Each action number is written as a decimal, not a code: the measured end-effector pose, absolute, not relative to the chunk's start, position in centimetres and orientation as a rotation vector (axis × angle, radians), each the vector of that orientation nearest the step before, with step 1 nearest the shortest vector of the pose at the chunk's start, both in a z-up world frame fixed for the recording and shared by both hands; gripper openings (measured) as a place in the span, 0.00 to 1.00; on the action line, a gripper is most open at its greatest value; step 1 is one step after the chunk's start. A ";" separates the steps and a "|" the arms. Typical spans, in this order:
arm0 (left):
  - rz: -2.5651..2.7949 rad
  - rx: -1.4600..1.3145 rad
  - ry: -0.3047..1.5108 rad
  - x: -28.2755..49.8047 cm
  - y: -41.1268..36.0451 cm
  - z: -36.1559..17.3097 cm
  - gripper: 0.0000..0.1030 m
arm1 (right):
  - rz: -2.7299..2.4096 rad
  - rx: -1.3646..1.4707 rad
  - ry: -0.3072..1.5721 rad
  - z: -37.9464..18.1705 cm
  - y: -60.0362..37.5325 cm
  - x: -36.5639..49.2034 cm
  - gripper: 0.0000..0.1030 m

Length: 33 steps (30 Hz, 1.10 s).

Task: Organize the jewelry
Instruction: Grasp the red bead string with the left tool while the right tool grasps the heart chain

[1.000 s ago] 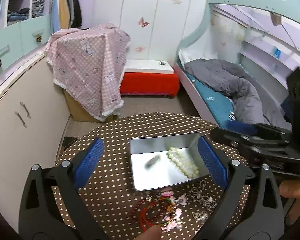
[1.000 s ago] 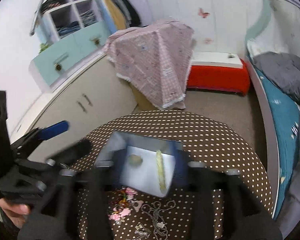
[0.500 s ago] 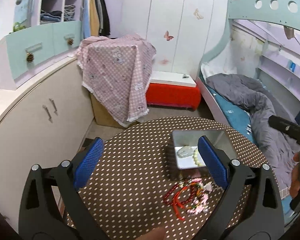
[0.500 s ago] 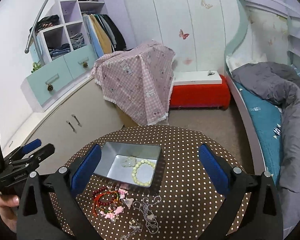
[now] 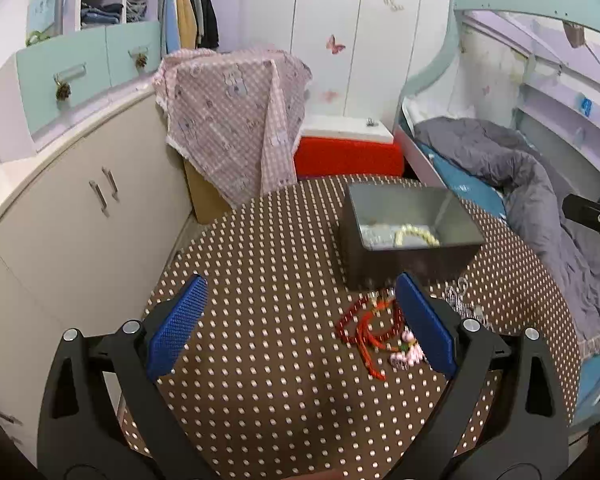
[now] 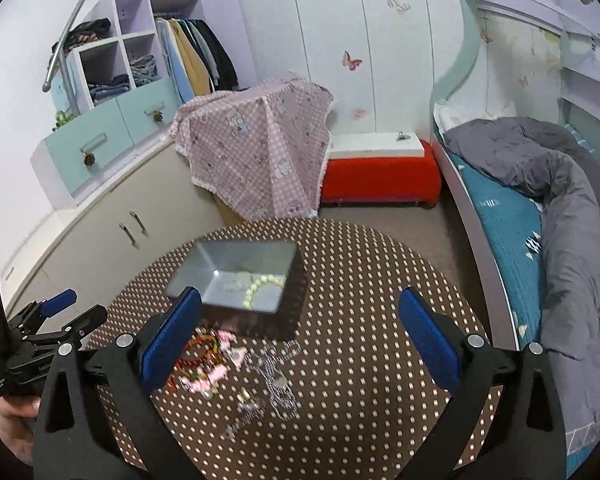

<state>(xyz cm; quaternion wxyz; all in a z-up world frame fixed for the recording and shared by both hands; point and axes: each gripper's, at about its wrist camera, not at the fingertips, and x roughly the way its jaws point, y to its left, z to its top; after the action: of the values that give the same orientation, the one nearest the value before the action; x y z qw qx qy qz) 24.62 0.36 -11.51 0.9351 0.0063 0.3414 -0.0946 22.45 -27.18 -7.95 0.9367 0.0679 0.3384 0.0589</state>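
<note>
A grey metal tin point(image 5: 408, 258) point(image 6: 260, 320) stands on the round brown polka-dot table point(image 5: 260, 300) point(image 6: 360, 300). It holds a pale bead bracelet point(image 5: 414, 234) point(image 6: 260, 290) and a pale pendant point(image 6: 232, 284). In front of the tin lie red bead bracelets point(image 5: 364, 328) point(image 6: 194, 354), pink charms point(image 5: 408, 354) point(image 6: 206, 380) and silver chains point(image 6: 276, 380). My left gripper point(image 5: 300, 328) is open and empty above the table, left of the jewelry. My right gripper point(image 6: 300, 340) is open and empty above the table, right of the tin.
A beige cabinet point(image 5: 80, 200) stands left of the table. A box under a pink checked cloth point(image 5: 236, 120) and a red bench point(image 5: 348, 156) stand behind it. A bed with a grey duvet point(image 5: 520, 176) is at the right.
Both grippers have drawn back from the tin and apart, the left one to the left side, the right one to the right. The bracelet stays in the tin.
</note>
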 end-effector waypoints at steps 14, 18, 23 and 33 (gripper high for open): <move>-0.181 0.027 0.774 24.0 -0.3 -14.7 0.91 | 0.183 0.052 0.891 -16.4 -25.4 22.5 0.80; -0.186 0.031 0.777 23.6 -0.6 -14.9 0.91 | 0.248 0.005 0.922 -17.9 -23.9 23.6 0.63; -0.218 0.052 0.788 22.7 -2.1 -15.3 0.91 | 0.279 -0.066 0.949 -19.1 -22.3 24.6 0.37; -0.219 0.061 0.816 23.4 -2.5 -16.4 0.91 | 0.271 -0.068 0.922 -18.8 -23.8 22.8 0.15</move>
<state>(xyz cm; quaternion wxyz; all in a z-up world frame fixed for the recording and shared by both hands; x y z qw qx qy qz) 23.43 -2.52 -16.40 0.9116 0.0297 0.3959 -0.1063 22.81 -23.85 -18.75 0.8863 -0.0328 0.4432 0.1304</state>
